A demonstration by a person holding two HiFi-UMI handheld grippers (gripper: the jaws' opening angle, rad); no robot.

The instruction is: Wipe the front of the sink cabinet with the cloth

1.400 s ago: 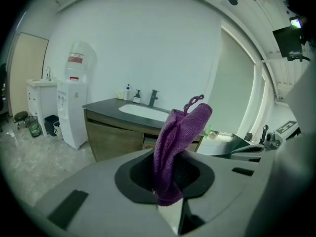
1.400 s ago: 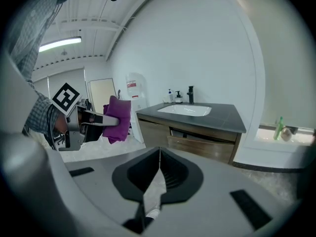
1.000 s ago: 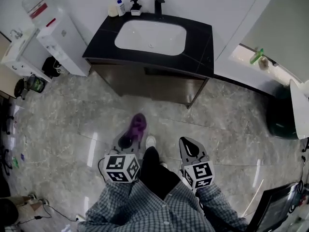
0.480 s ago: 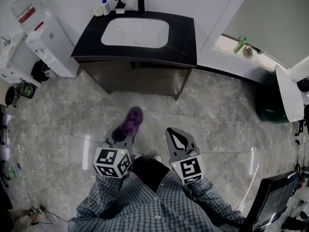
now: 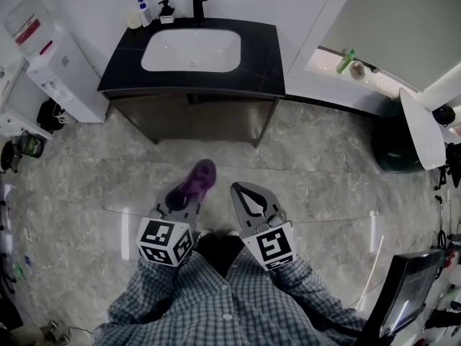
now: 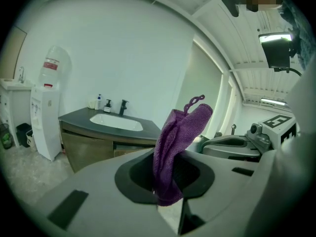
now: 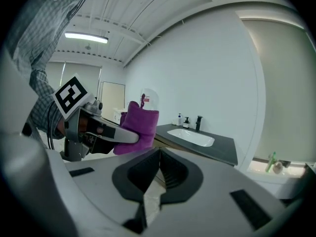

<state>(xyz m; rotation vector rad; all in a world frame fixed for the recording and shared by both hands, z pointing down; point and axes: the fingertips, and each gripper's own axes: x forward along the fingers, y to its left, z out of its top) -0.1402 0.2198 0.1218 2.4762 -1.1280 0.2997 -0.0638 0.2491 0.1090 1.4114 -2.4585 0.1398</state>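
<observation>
L tongs (image 6: 167, 184): clamped on purple cloth (image 6: 178, 141), which stands upright betw. them.
R tongs (image 7: 157, 168): closed together, nothing held.
Sink cabinet (image 5: 204, 123): front well apart from cloth, across floor (image 5: 324, 186); not yet touched.
Risk: cloth gripped by lower edge only; judged it could be dragged out when pressed on cabinet front.

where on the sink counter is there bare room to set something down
The counter is bare right of the basin, up to its right edge, with a narrower strip left of the basin. The back left is crowded: bottles and the tap stand behind the basin.
</observation>
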